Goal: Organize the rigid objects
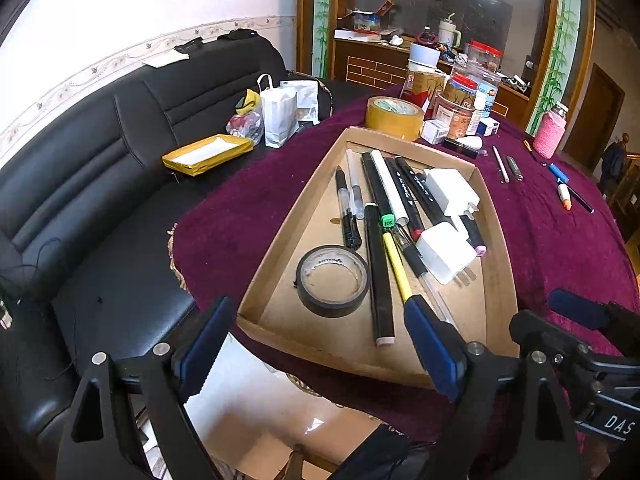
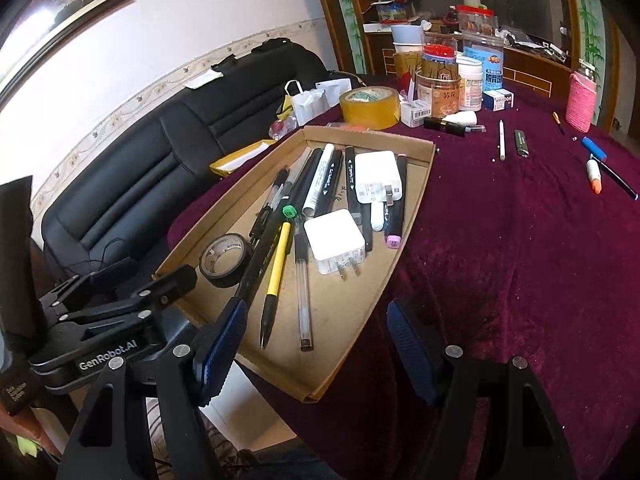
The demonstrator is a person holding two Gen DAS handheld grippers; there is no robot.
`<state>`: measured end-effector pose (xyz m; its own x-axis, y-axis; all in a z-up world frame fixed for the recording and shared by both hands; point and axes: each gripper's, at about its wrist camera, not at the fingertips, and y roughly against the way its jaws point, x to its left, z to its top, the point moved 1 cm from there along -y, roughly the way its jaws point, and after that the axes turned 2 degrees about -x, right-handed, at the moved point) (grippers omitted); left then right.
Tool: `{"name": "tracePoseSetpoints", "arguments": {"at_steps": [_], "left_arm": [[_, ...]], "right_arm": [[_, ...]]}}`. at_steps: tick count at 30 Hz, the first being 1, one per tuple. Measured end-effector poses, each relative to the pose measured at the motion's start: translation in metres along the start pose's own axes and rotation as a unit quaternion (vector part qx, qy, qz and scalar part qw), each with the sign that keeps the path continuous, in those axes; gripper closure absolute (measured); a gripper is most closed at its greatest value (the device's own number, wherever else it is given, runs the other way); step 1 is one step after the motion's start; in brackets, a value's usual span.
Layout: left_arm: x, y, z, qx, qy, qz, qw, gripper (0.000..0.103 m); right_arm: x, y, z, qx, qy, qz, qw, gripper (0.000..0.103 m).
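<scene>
1. While both grippers hang over the near edge of the table, the left gripper (image 1: 316, 344) has its blue-padded jaws spread wide with nothing between them.
2. Its right finger (image 1: 430, 344) overlaps the near end of the cardboard tray (image 1: 256, 316) in the left wrist view; whether it touches anything there I cannot tell.
3. The right gripper (image 2: 314, 350) is also spread wide and holds nothing; its left finger (image 2: 220, 348) hangs by the tray's near left side and its right finger over the maroon tablecloth (image 2: 520, 260).
4. The tray lies on the cloth at the table's near left, beside a black sofa (image 1: 100, 168).
5. Inside it, a roll of black tape (image 1: 333, 280) lies flat at the near left.
6. Right of the tape lie a long black marker (image 1: 379, 280) and a yellow pencil (image 1: 396, 260), pointing near to far.
7. More black pens and a white marker (image 1: 386, 184) lie side by side toward the far end.
8. Two white charger plugs (image 1: 442, 252) sit on the pens at the right, one nearer, one farther.
9. Beyond the tray's far edge stands a roll of tan packing tape (image 1: 394, 118), with jars and small boxes behind it.
10. Still loose on the cloth at the far right are a white pen (image 2: 501, 140), a dark green stick (image 2: 521, 142), a blue cap (image 2: 594, 148) and an orange-tipped marker (image 2: 593, 176).
11. A pink knitted bottle cover (image 2: 582, 96) stands farther right.
</scene>
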<state>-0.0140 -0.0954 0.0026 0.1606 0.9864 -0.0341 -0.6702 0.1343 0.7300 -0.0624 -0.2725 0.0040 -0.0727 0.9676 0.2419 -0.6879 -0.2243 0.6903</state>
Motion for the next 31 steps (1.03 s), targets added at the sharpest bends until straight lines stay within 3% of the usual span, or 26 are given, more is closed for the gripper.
{"name": "tracePoseSetpoints", "arguments": {"at_steps": [16, 21, 24, 31], "left_arm": [[-0.020, 0.005, -0.004, -0.010, -0.027, 0.000, 0.9996, 0.016], [-0.010, 0.002, -0.002, -0.007, -0.004, -0.031, 0.9995, 0.016], [-0.003, 0.005, 0.001, -0.025, 0.002, -0.030, 0.9992, 0.009], [0.001, -0.001, 0.009, -0.024, 0.000, -0.028, 0.9993, 0.009]], "right_arm": [[-0.001, 0.004, -0.002, -0.003, 0.005, -0.011, 1.000, 0.026], [-0.002, -0.002, -0.002, 0.007, 0.003, -0.014, 1.000, 0.026], [0.000, -0.005, 0.000, 0.009, 0.009, -0.018, 1.000, 0.026], [0.004, -0.013, 0.002, 0.011, 0.018, -0.023, 1.000, 0.026]]}}
